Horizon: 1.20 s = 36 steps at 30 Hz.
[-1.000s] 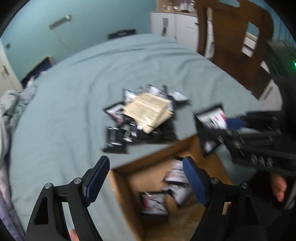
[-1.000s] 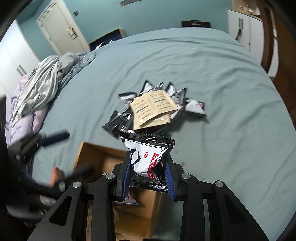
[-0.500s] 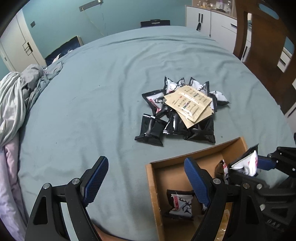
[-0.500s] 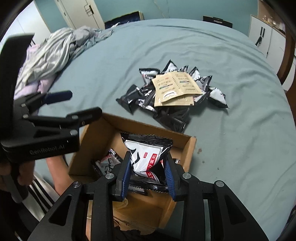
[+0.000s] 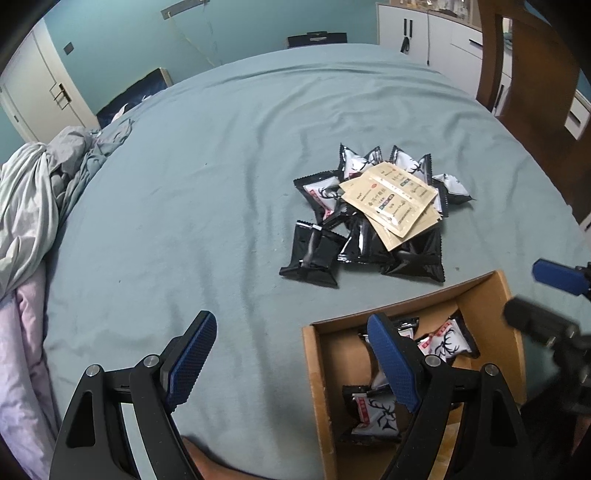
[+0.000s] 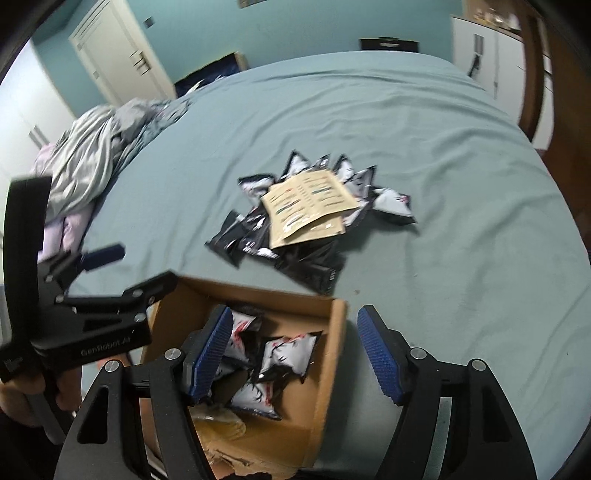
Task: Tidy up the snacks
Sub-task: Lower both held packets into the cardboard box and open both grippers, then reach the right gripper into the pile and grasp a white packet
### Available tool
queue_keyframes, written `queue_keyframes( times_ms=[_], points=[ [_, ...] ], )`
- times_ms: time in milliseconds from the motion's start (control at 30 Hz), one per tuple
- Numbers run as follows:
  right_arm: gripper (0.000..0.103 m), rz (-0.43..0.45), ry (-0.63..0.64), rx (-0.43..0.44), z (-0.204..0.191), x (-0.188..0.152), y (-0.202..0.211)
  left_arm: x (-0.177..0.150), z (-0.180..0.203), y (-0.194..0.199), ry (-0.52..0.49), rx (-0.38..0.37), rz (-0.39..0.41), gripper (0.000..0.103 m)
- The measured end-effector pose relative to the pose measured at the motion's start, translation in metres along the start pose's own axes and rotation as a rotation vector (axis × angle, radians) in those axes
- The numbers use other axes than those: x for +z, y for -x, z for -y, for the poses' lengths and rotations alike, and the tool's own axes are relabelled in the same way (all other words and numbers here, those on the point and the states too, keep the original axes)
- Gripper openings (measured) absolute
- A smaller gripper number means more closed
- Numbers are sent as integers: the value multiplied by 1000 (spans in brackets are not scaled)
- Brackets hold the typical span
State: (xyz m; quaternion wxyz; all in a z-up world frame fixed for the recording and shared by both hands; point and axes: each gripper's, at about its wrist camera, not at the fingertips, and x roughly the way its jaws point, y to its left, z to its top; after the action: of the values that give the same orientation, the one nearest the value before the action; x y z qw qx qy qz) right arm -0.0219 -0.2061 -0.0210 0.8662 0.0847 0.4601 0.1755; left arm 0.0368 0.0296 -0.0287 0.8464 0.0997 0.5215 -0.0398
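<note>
A pile of black-and-white snack packets (image 5: 365, 236) with tan sachets (image 5: 391, 195) on top lies on the teal bed; it also shows in the right wrist view (image 6: 310, 221). An open cardboard box (image 5: 314, 369) at the bed's near edge holds several packets (image 6: 284, 354). My left gripper (image 5: 291, 362) is open and empty, over the bed left of the box. My right gripper (image 6: 295, 354) is open and empty above the box's right wall (image 6: 334, 354); it shows in the left wrist view (image 5: 554, 291) at the right.
Crumpled grey and lilac bedding (image 5: 26, 206) lies at the bed's left side. A wooden chair (image 5: 532, 92) and white cabinets (image 5: 417, 26) stand at the right. White doors (image 6: 122, 55) are at the back left.
My right gripper has opened and let go of the snack packet, which now lies in the box. My left gripper has stayed open and shifted slightly left.
</note>
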Motion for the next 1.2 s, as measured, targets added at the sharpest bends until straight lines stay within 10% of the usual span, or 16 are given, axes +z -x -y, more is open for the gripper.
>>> queue_keyframes(
  times_ms=[500,1200],
  points=[
    [69,-12,-129,-56,52,38,8,11,-9,-11,48,-28,-26,85],
    [69,-227,-283,-87,104,118,-125,31,-42,-49,206,-123,-113,85]
  ],
)
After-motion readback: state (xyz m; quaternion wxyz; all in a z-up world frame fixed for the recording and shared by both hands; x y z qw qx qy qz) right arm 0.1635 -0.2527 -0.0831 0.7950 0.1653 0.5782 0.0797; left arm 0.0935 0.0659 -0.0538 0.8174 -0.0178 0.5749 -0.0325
